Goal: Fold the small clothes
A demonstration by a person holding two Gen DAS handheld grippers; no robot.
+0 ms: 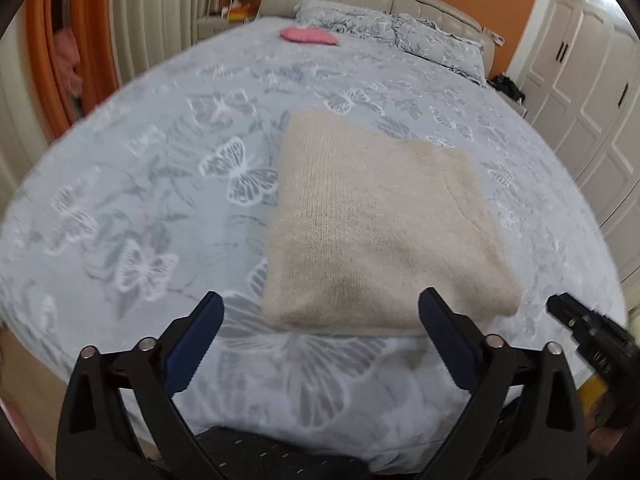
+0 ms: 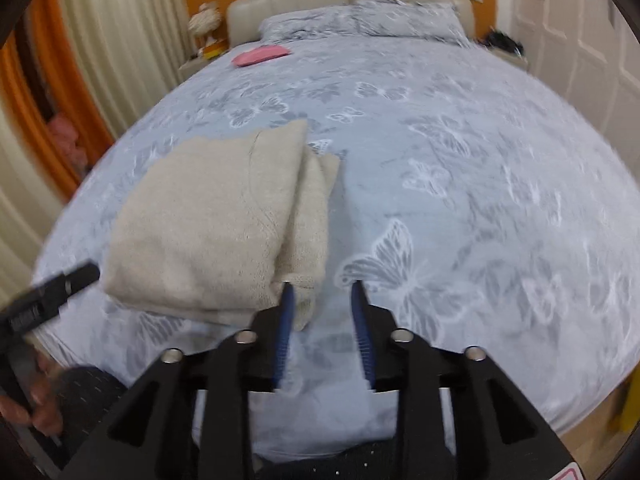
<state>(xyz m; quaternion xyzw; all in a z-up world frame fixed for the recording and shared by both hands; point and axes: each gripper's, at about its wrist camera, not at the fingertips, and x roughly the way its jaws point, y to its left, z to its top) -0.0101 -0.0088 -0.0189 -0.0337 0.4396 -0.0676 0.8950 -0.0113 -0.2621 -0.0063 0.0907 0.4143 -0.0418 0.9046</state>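
Folded beige sweater (image 1: 376, 232) on butterfly-print bedspread (image 1: 160, 184). Left gripper (image 1: 320, 312) spread wide, empty; right gripper (image 2: 322, 292) partly open, empty. No legible writing.

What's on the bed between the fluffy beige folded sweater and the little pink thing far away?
Nothing: only bare grey butterfly-print bedspread lies between the folded beige knitted sweater and the small pink cloth, clearest in the left wrist view.
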